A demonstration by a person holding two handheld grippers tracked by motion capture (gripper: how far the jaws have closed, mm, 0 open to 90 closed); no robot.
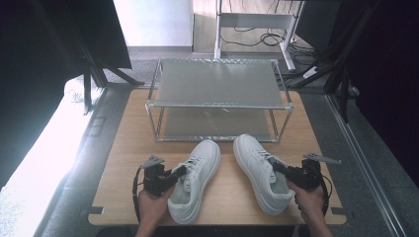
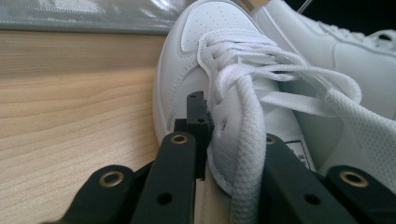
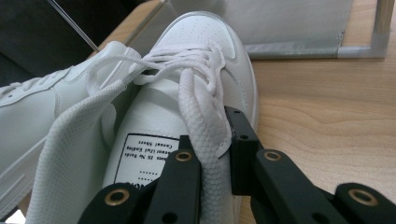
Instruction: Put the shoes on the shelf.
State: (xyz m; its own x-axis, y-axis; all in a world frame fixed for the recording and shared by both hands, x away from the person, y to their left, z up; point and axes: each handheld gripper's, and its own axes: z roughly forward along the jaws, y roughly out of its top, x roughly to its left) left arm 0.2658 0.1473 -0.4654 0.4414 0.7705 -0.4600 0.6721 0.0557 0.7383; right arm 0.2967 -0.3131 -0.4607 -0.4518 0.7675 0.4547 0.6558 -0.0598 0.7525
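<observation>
Both white sneakers, left shoe point(image 1: 195, 180) and right shoe point(image 1: 260, 173), sit on the table point(image 1: 123, 163) before the 2-tier rack point(image 1: 217, 98); left gripper point(image 1: 179, 173) and right gripper point(image 1: 276, 167) have jaws clamped on each side wall; looks like nothing's shelved yet, lifting's left.

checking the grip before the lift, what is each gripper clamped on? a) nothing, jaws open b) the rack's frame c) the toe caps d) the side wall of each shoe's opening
d: the left gripper pinches the side of the left shoe by its laces, and the right gripper does likewise on the right shoe.
</observation>
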